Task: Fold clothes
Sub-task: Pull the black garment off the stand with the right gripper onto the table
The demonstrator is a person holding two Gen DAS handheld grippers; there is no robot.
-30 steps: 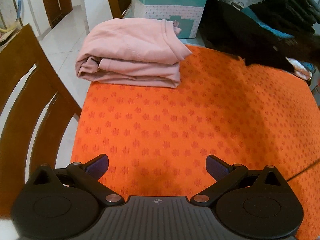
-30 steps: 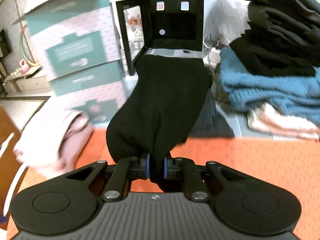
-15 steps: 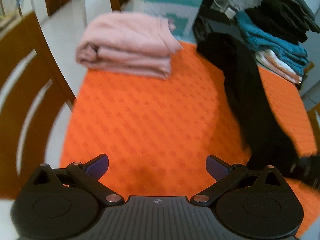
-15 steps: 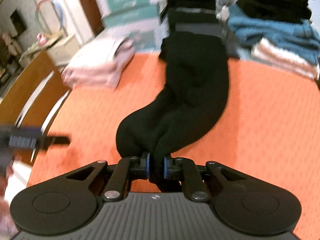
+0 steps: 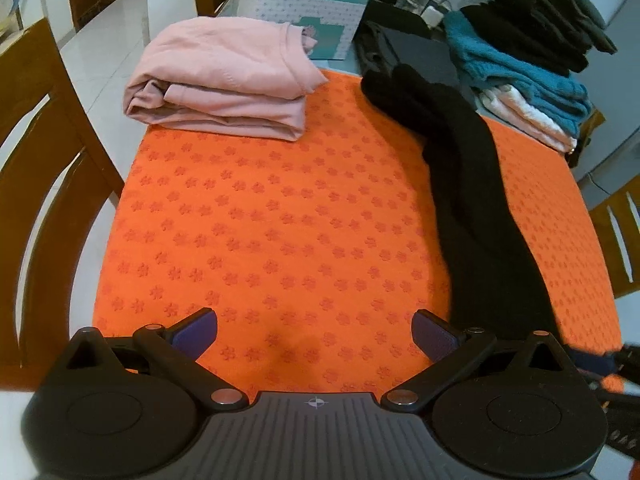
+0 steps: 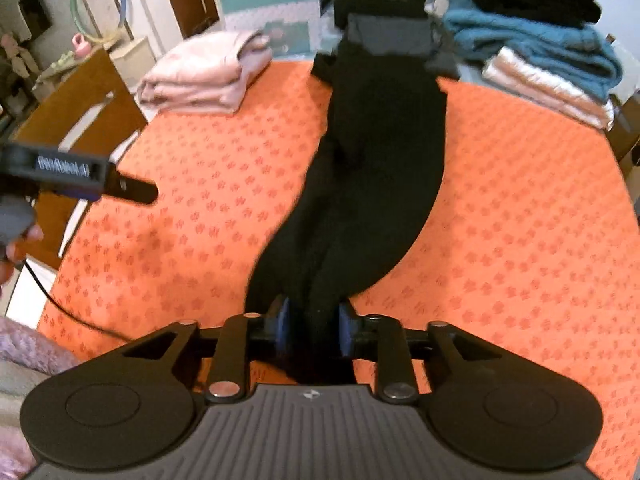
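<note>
Right gripper (image 6: 312, 330): pinching long black soft cloth (image 6: 372, 168) on orange flower-print mat (image 6: 520, 240) | left gripper (image 5: 314, 332): wide open, holding nothing | folded pink shirt (image 5: 224, 76): far corner

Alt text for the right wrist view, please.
The right gripper has its jaws shut on a black garment stretched across the orange mat. A folded pink garment sits far left, and stacked clothes far right.

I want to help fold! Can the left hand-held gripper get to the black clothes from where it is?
Probably yes. The left hand-held gripper is open over bare orange mat, and the black garment lies stretched out just beside its right finger, with nothing between. The right hand-held gripper holds the garment's near end.
</note>
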